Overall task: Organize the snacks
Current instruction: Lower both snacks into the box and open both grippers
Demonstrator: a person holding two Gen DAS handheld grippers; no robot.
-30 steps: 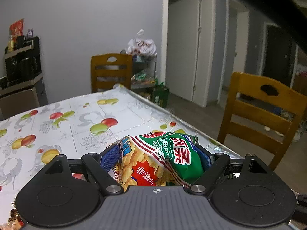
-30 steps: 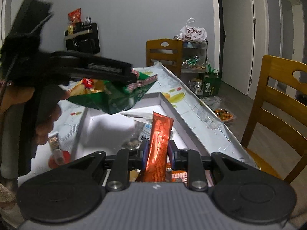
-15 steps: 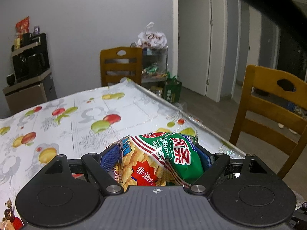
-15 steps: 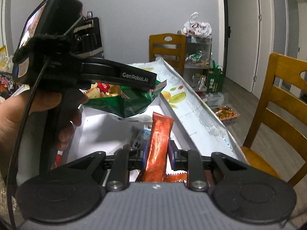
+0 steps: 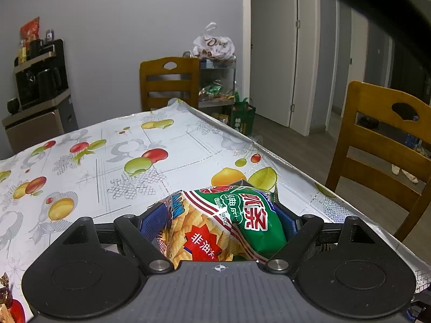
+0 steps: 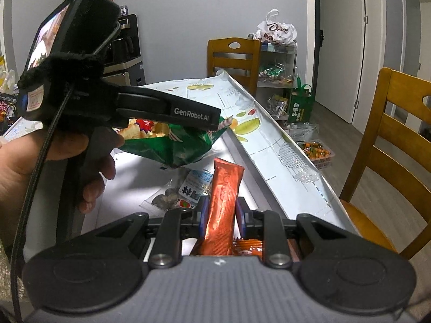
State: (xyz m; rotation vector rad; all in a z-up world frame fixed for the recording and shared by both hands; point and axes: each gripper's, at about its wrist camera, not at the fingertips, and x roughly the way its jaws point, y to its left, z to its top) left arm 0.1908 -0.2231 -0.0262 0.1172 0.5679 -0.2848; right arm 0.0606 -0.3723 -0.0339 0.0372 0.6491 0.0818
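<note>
A puffy green and yellow chip bag (image 5: 223,223) fills the space between the blue pads of my left gripper (image 5: 219,215), which is shut on it above the fruit-print tablecloth (image 5: 113,158). In the right wrist view the same chip bag (image 6: 172,145) hangs from the left gripper (image 6: 215,123), held by a hand (image 6: 24,167), above a white box (image 6: 140,172). My right gripper (image 6: 222,210) is shut on an upright orange stick packet (image 6: 225,202), low over the box's near right corner.
A clear packet of dark snacks (image 6: 186,191) lies in the box, and an orange packet (image 6: 249,246) sits under my right gripper. Wooden chairs (image 5: 382,145) (image 6: 234,56) stand at the table's right side and far end. A trolley (image 6: 277,62) with bags stands beyond, and snack tubs (image 6: 316,150) sit on the floor.
The left gripper with the chip bag has shifted right and sunk lower over the box. The right gripper keeps its hold on the orange packet and has edged forward a little.
</note>
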